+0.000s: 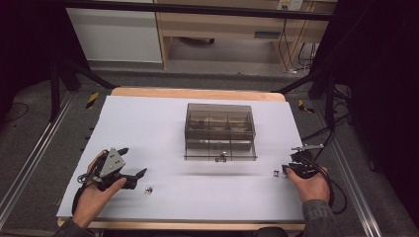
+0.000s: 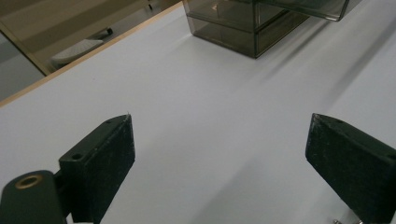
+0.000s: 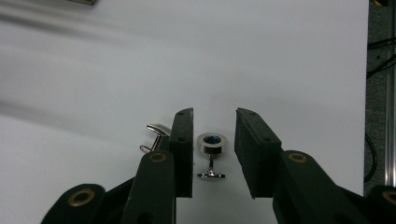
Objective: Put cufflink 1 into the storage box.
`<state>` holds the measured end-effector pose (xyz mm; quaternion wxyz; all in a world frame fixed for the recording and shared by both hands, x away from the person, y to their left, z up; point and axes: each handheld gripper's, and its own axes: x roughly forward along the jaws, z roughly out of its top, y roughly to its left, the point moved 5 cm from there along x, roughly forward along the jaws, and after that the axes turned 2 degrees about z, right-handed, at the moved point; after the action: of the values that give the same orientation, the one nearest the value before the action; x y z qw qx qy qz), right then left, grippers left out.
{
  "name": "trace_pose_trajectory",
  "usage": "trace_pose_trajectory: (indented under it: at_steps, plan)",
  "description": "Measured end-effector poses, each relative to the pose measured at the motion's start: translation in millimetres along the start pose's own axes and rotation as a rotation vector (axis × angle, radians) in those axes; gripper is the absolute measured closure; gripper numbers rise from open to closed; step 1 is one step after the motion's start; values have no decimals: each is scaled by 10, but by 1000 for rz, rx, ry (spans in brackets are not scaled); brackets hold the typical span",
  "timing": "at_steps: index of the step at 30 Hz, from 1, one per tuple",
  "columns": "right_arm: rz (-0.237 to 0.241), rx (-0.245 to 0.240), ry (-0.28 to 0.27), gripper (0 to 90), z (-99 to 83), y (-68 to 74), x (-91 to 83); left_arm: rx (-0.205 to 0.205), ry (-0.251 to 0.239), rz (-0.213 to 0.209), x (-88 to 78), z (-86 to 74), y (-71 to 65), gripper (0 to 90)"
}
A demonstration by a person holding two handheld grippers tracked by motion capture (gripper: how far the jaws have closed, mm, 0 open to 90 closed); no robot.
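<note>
A smoky see-through compartment box (image 1: 220, 131) stands mid-table with its lid down; its corner (image 2: 254, 28) shows ahead in the left gripper view. My left gripper (image 1: 133, 162) (image 2: 219, 126) rests at the front left, wide open and empty. A small silver cufflink (image 1: 147, 189) lies just to its right. My right gripper (image 1: 287, 171) (image 3: 214, 114) is open at the front right, its jaws on either side of a blue-topped cufflink (image 3: 211, 143) without touching it. A second cufflink (image 3: 154, 135) lies just outside the left jaw.
The white table cover (image 1: 163, 123) runs to the wooden table edge (image 1: 197, 92). Black frame legs and cables (image 1: 326, 128) stand off the right side. A metal latch (image 1: 221, 158) sits at the box's front.
</note>
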<state>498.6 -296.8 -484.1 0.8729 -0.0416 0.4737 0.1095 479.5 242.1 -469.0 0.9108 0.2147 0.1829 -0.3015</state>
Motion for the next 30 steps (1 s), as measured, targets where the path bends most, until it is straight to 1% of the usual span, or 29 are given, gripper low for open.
trace_pose_trajectory:
  at_steps: [1,2,3,5,6,7,11,12,14,15,16,19,21,23,24,26,30]
  plan:
    - [0,0,0,683,0,0,0,0,0,0,0,0,0,78]
    - [-3,2,-4,689,-8,-16,6,-4,12,16,-14,-36,19,78]
    - [-4,8,-3,689,-14,-29,7,-4,12,16,-14,-36,19,79]
    - [9,14,0,683,-25,-45,14,-25,14,21,-32,-75,40,78]
    - [9,14,0,683,-25,-45,14,-25,14,21,-32,-75,40,79]
    - [22,8,9,673,-38,-39,16,-27,16,26,-36,-95,48,78]
    - [20,11,13,665,-45,-38,29,-28,24,27,-33,-114,52,78]
    - [22,14,22,662,-53,-45,51,-18,41,31,-41,-126,56,78]
    - [22,9,22,662,-53,-55,66,-20,41,30,-43,-128,53,79]
    - [26,15,27,662,-55,-57,77,-21,41,30,-48,-131,53,79]
    - [30,6,31,664,-55,-67,96,-25,36,34,-51,-138,59,78]
    - [38,14,40,669,-55,-64,116,-21,42,35,-57,-148,70,79]
    - [40,3,47,686,-48,-57,147,-27,43,35,-59,-161,72,79]
    - [40,6,53,694,-47,-50,150,-28,44,35,-60,-163,72,78]
    - [36,-2,51,705,-44,-54,158,-29,43,34,-62,-164,73,78]
    - [36,-3,53,724,-43,-47,160,-33,40,35,-60,-165,71,79]
    - [30,-11,55,731,-44,-38,159,-35,42,36,-57,-176,73,79]
